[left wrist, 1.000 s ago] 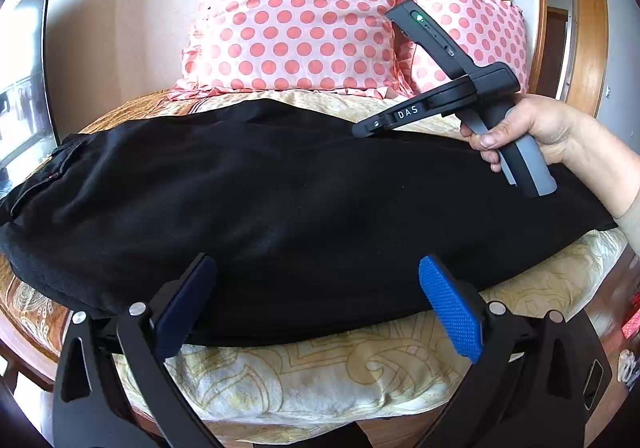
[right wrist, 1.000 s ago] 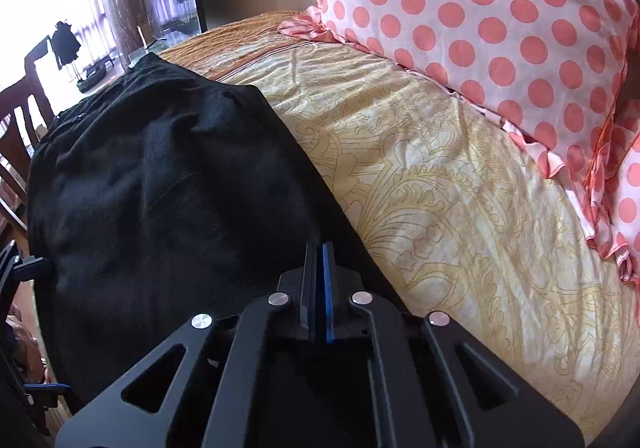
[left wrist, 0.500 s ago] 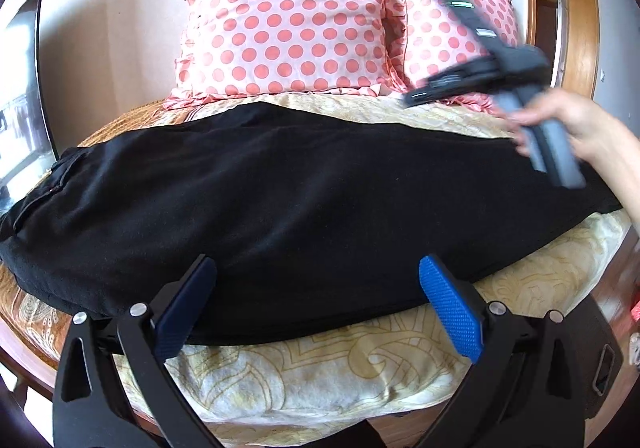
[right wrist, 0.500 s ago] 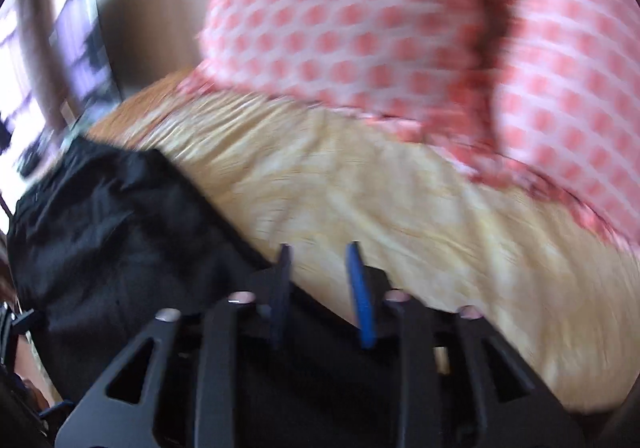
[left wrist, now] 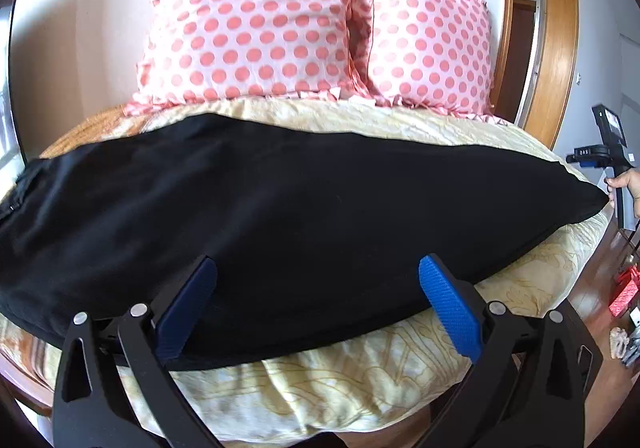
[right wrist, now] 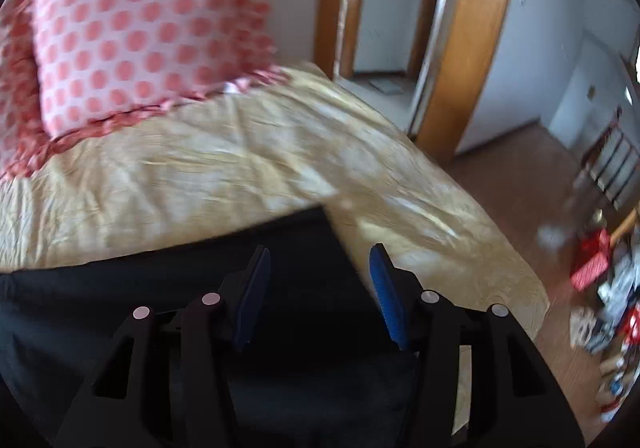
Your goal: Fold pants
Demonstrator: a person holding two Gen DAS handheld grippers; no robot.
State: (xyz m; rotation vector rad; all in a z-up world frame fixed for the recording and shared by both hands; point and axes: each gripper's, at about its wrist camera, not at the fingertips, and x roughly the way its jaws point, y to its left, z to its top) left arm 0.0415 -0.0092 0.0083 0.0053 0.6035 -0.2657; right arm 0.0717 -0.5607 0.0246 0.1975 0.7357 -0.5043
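Observation:
Black pants (left wrist: 280,215) lie lengthwise across the bed, waist at the left, leg ends at the right. My left gripper (left wrist: 316,300) is open and empty, its blue pads over the near edge of the pants. My right gripper (right wrist: 318,288) is open and empty above the leg-end corner of the pants (right wrist: 200,288). In the left wrist view the right gripper's body (left wrist: 600,151) shows at the far right edge, held by a hand just beyond the leg ends.
Two pink polka-dot pillows (left wrist: 256,27) stand at the head of the bed. A yellow patterned bedspread (left wrist: 360,380) covers the bed. A wooden door frame (right wrist: 460,47) stands to the right. Red and mixed clutter (right wrist: 600,260) lies on the floor.
My right gripper opened, let go of the pants' far edge, and swung right to the leg ends. My left gripper stayed open at the near edge.

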